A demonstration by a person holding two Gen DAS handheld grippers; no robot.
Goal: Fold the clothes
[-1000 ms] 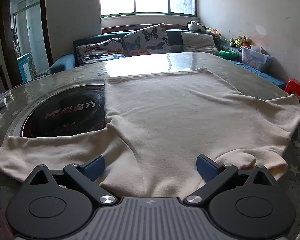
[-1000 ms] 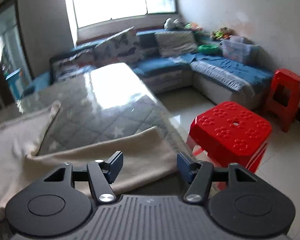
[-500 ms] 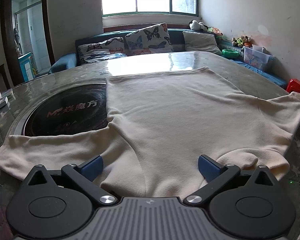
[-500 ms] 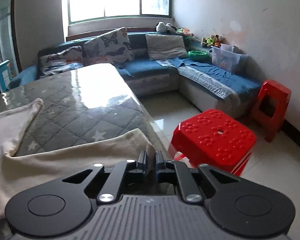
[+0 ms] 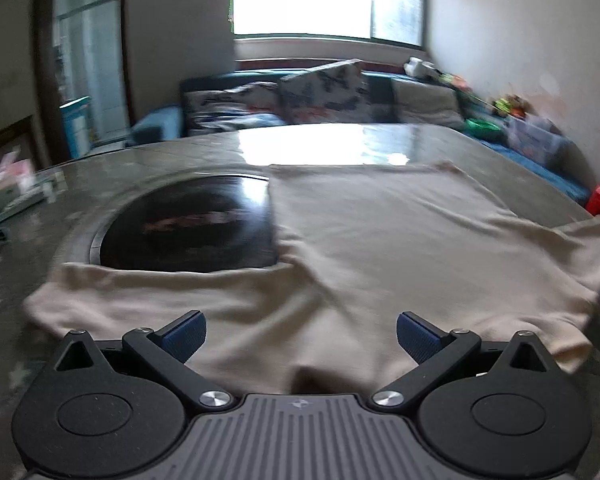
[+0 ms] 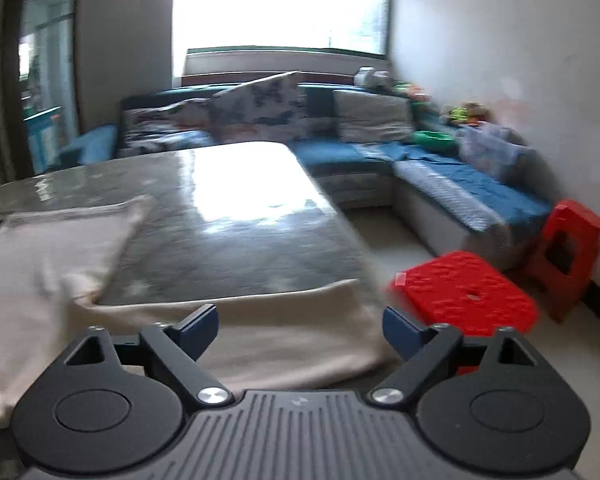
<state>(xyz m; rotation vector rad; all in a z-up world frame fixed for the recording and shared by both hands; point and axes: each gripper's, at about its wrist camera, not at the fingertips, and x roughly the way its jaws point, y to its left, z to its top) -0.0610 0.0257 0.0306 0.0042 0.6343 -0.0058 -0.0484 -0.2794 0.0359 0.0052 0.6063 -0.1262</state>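
While the cream sweater (image 5: 380,248) lies spread flat on the shiny table (image 5: 180,160), both grippers hang over its near edge. The left gripper (image 5: 300,332) has its blue jaws wide apart, holding nothing — one sleeve (image 5: 140,296) stretches out to the left, just in front of a round black plate (image 5: 192,232) set in the table. The right gripper (image 6: 300,328) is spread wide too, over the other sleeve (image 6: 284,320) at the table's corner. A red stool (image 6: 464,292) stands on the floor just beside it.
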